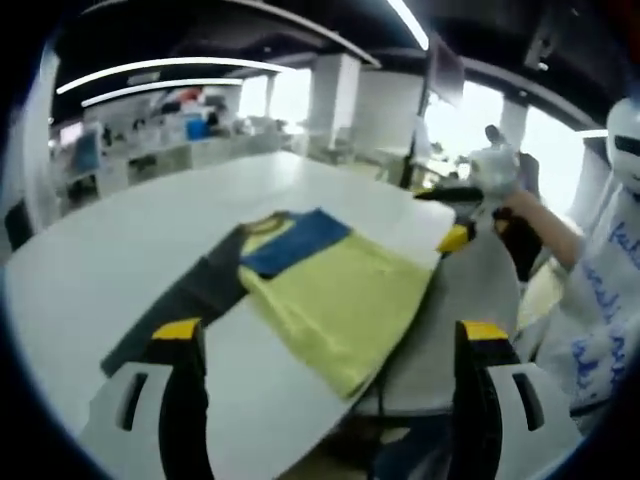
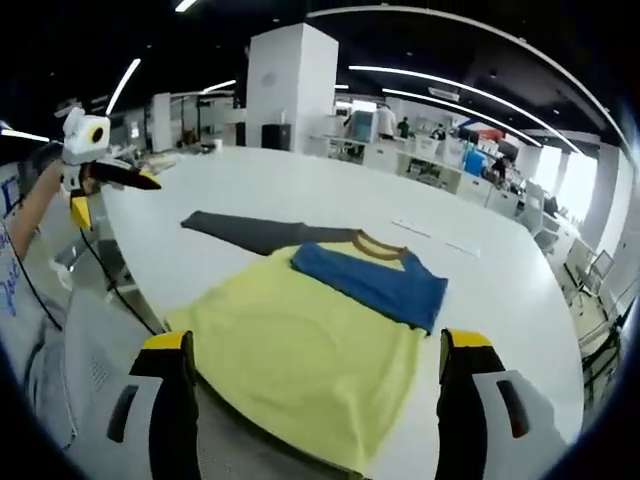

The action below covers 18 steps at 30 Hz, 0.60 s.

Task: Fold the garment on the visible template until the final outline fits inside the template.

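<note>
A yellow T-shirt (image 1: 335, 300) (image 2: 300, 350) lies on the white table (image 1: 120, 240) (image 2: 300, 185), its lower hem at the table's near edge. One blue sleeve (image 1: 295, 240) (image 2: 375, 280) is folded onto the chest, below the brown collar (image 2: 378, 243). A dark grey template (image 1: 190, 300) (image 2: 255, 232) sticks out from under the shirt's shoulder. My left gripper (image 1: 330, 335) hovers open above the table, off the cloth. My right gripper (image 2: 315, 345) is open too, holding nothing. Each shows in the other's view, raised beside the table: right gripper (image 1: 450, 215), left gripper (image 2: 115, 195).
The person's white printed sleeve (image 1: 600, 300) and hand (image 1: 520, 205) are beside the table's edge. A black cable (image 2: 110, 270) hangs over the grey floor (image 2: 90, 340) there. A white column (image 2: 290, 85) and office desks (image 2: 430, 160) stand beyond the table.
</note>
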### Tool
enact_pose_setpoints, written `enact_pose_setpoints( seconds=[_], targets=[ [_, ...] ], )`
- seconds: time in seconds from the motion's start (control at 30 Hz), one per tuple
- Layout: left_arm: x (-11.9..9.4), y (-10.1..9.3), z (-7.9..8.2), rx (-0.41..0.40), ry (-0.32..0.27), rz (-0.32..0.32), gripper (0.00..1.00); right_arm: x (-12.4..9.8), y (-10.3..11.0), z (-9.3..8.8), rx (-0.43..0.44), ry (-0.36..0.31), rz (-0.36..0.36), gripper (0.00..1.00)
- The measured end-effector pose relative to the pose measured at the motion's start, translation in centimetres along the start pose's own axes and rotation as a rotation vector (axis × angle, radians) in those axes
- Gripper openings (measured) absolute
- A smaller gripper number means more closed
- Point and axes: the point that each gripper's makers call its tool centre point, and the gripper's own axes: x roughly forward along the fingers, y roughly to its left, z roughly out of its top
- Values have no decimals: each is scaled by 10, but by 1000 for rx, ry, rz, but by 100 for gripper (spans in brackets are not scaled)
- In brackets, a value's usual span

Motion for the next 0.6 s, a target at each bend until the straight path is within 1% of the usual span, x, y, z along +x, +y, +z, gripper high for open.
enact_pose_setpoints(
  seconds=[0.1, 0.23, 0.33, 0.4, 0.5, 0.53, 0.6],
  targets=[
    [-1, 12, -6, 16, 17, 35, 98, -4, 4, 1, 7, -7, 5, 100],
    [0, 27, -12, 10, 30, 66, 97, -8, 10, 2, 11, -10, 8, 100],
    [-1, 39, -13, 2, 19, 100, 96, -14, 7, 1, 8, -8, -15, 100],
    [-3, 47, -15, -3, 21, 109, 94, -18, 3, 1, 6, -9, -34, 100],
    [-6, 63, -20, 2, 40, 145, 90, -21, 0, 0, 1, -6, -49, 100],
    [-8, 69, -22, 1, 50, 162, 89, -21, -3, 1, -2, -15, -63, 100],
    [-12, 80, -24, 29, 66, 206, 85, -22, -4, 0, 10, -16, -71, 100]
  ],
)
